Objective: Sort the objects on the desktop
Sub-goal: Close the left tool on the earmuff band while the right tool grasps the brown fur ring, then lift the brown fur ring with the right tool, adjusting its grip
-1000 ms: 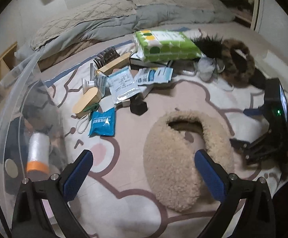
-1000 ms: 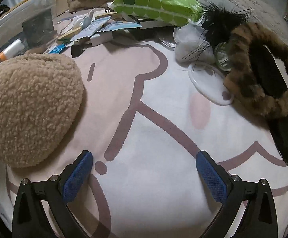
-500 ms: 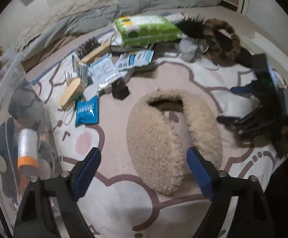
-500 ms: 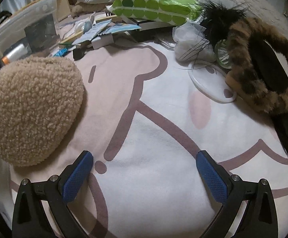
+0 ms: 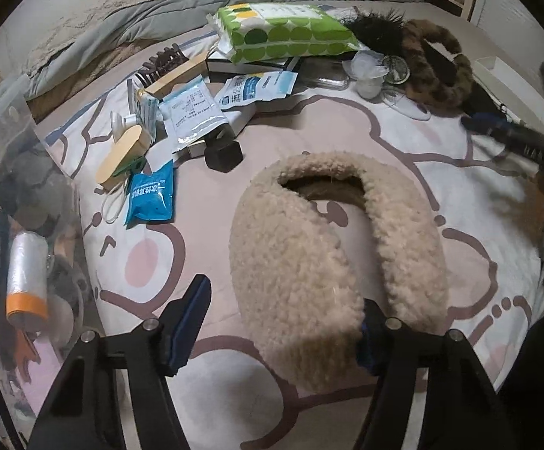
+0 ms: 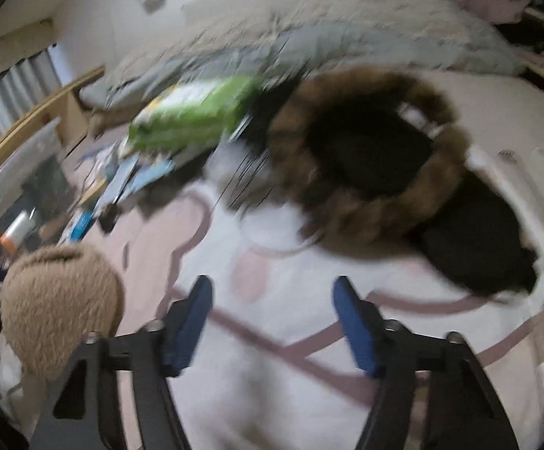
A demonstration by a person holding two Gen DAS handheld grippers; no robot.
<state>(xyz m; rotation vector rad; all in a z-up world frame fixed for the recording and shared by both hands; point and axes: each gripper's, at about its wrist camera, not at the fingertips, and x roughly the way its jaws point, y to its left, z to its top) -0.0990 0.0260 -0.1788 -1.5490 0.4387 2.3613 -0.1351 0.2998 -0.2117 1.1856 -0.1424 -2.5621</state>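
Left gripper spread wide over the near end of the beige fleece hat, right fingertip hidden behind the fleece, left pad clear of it, nothing clamped. Hat flat on the pink-patterned sheet, beside the clear storage bin. Right gripper parted and empty above bare sheet, near the leopard fur headband; that view blurred.

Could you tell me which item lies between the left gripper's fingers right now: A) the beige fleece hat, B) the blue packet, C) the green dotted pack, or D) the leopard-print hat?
A: the left gripper is open around the near end of the beige fleece hat.
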